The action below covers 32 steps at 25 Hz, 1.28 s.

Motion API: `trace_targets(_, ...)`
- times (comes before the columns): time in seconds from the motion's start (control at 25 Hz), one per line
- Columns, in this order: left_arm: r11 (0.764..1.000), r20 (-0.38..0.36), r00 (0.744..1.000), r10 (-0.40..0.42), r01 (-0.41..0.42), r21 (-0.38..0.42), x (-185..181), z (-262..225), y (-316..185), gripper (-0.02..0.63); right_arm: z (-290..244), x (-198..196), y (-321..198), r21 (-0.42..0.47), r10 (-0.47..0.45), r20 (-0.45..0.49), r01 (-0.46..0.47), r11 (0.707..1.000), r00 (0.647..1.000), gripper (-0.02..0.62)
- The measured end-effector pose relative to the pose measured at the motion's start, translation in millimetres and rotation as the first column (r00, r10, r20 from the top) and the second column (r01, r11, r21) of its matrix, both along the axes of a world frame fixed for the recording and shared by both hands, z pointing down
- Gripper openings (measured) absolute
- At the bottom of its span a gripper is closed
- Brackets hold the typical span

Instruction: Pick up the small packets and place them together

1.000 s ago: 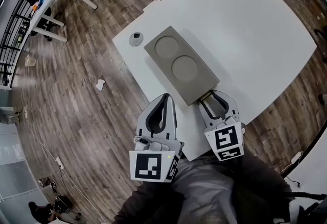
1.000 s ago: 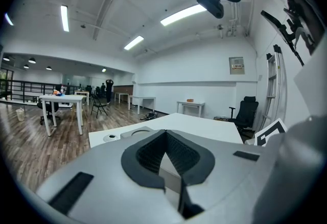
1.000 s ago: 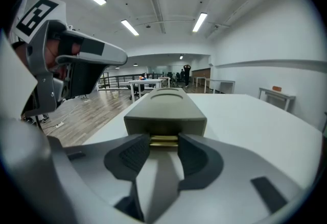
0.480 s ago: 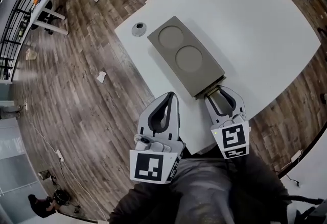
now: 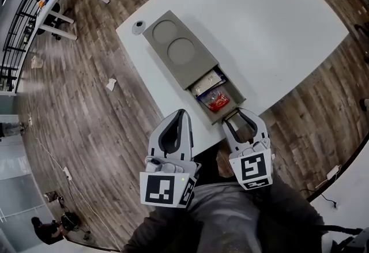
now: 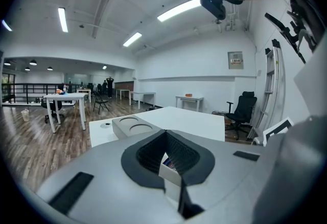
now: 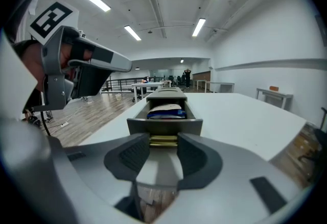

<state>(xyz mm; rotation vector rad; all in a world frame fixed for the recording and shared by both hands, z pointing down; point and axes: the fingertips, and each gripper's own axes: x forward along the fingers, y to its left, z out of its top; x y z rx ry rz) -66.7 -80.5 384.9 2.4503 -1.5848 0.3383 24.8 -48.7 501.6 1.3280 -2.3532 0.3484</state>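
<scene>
A grey box (image 5: 173,50) with two round hollows on top lies on the white table (image 5: 271,21). Its drawer (image 5: 233,100) stands pulled out toward me. Inside lie a silvery-blue packet (image 5: 209,83) and a red packet (image 5: 218,100). My right gripper (image 5: 236,113) is shut on the drawer's brass handle (image 7: 163,140), one pad on each side of it. The blue packet (image 7: 166,113) shows above the drawer front (image 7: 164,126). My left gripper (image 5: 182,113) hangs at the table's near edge, left of the drawer, shut and holding nothing. The box (image 6: 133,127) shows beyond it.
A small round disc (image 5: 137,27) sits at the table's far-left corner beside the box. The table's near edge runs just under both grippers, with wooden floor (image 5: 86,102) beyond it. Other tables and chairs stand far off in the room.
The drawer has slid out of the box toward me with my right gripper on its handle, which uncovers the packets. The left gripper has stayed about where it was.
</scene>
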Motion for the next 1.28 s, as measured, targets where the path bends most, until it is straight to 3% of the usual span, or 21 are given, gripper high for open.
trace_targets(0.64,1.0,0.032,0.999,0.005,-0.005,-0.003,40.7,3.2,51.0,0.003,7.5,37.2,65.9,0.008,0.004,0.014,-0.004,1.0,1.0,0.169)
trace_targets(1.16,0.999,0.04,0.999,0.03,-0.029,-0.015,53.8,4.2,47.8,0.003,7.0,39.7,69.4,-0.008,-0.022,0.07,0.023,1.0,0.997,0.169)
trace_targets(1.28,0.999,0.035,0.999,0.036,-0.036,-0.017,57.3,5.9,47.5,0.003,9.5,42.6,73.6,-0.048,-0.046,0.111,0.052,0.998,0.993,0.233)
